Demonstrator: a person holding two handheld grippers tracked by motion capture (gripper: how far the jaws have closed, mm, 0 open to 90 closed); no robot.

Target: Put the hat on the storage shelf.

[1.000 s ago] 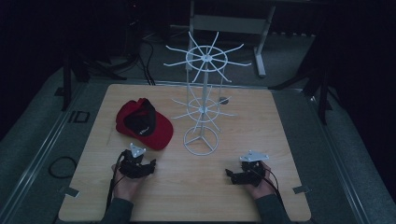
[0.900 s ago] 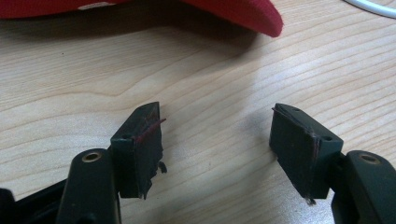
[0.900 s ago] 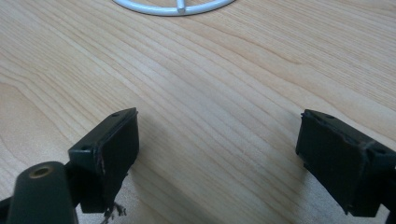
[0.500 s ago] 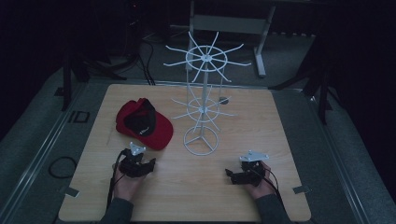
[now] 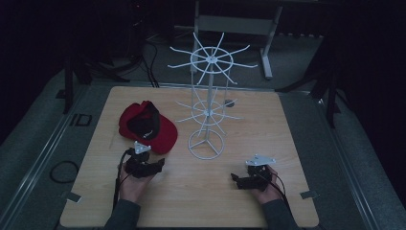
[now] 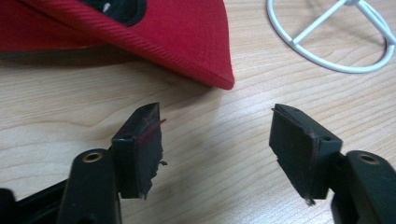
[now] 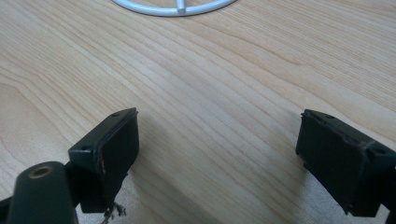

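- The left hand-held gripper [image 5: 154, 166] rested low over the table [image 5: 287, 143], its jaws spread wide with nothing but bare wood between them; they had just been opening again after a brief narrowing.
- In the left gripper view, the pads [image 6: 140, 140] pointed at the brim of the red cap [image 6: 187, 51], which lay just beyond them, not yet touched.
- The right hand-held gripper [image 5: 238, 179] sat near the front right of the table, its jaws also standing wide and holding nothing, over plain wood.
- The red cap [image 5: 147, 125] lay on the left half of the table, just ahead of the left hand-held gripper and just beside the base of the white wire rack [image 5: 207, 143].
- Judged from this, the step in hand was the approach to the cap, probably to hang it on the rack; the grasp had not begun.
- The next move would call for a short advance of the left hand-held gripper so the brim edge slid between the pads, then a firm closing.
- The rack's thin arms [image 5: 210, 60] spread in all directions, so a lifted cap could snag on them; its base ring [image 7: 173, 7] lay close ahead of the right hand-held gripper.
- Cables and stands stood on the dark floor beyond the table.
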